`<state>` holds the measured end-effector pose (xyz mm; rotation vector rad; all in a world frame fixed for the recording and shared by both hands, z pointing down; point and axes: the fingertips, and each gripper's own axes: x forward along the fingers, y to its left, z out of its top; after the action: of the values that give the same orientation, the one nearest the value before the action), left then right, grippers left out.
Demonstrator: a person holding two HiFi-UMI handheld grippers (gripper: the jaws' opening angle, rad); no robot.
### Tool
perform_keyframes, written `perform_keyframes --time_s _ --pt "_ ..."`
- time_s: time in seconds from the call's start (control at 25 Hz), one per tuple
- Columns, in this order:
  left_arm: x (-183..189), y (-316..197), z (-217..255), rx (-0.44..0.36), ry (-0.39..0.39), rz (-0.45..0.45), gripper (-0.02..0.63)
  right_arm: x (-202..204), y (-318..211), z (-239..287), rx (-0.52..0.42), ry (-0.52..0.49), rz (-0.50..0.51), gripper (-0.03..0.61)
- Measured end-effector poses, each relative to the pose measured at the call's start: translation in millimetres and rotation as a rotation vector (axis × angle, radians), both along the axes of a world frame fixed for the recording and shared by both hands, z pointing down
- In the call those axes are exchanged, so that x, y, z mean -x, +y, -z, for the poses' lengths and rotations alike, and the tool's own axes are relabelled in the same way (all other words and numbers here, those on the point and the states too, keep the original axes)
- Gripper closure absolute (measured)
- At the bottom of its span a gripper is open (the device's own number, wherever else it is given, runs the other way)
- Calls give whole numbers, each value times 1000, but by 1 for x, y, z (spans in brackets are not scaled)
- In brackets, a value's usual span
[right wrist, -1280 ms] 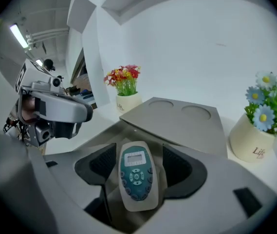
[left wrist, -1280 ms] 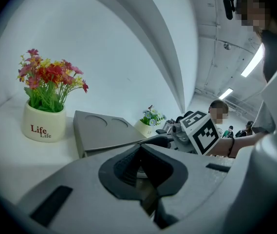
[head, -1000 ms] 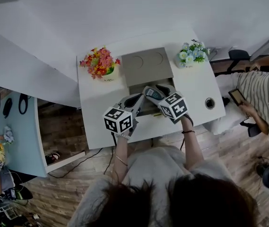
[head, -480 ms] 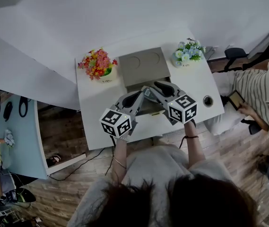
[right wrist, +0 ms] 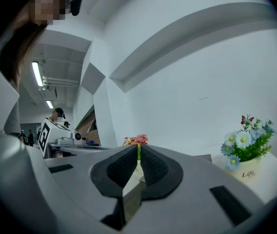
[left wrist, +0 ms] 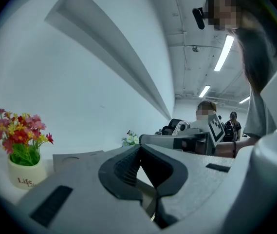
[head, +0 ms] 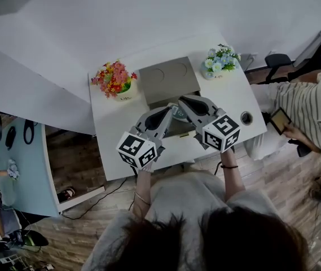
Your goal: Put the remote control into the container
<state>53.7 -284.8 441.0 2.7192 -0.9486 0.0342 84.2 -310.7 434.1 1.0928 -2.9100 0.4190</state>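
Container (head: 168,81) on white desk (head: 114,135), wall (head: 149,21) behind; left gripper (left wrist: 140,152) clenched, right gripper (right wrist: 138,156) just closing, empty.

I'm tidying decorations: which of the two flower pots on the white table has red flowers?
The pot left of the grey container in the head view; the other pot has blue and white flowers.

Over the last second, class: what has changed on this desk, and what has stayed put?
The left gripper and right gripper both rose from the desk towards the head camera. The right gripper's jaws have just been closing, with nothing between them. The container, red flowers and blue flowers stayed put.
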Motion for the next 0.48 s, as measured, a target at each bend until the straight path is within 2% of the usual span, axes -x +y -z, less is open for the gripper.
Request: perform_keyframes --time_s 0.48 --pt "-10 8 24 -55 15 -20 611 -3 8 30 -86 -12 1 580"
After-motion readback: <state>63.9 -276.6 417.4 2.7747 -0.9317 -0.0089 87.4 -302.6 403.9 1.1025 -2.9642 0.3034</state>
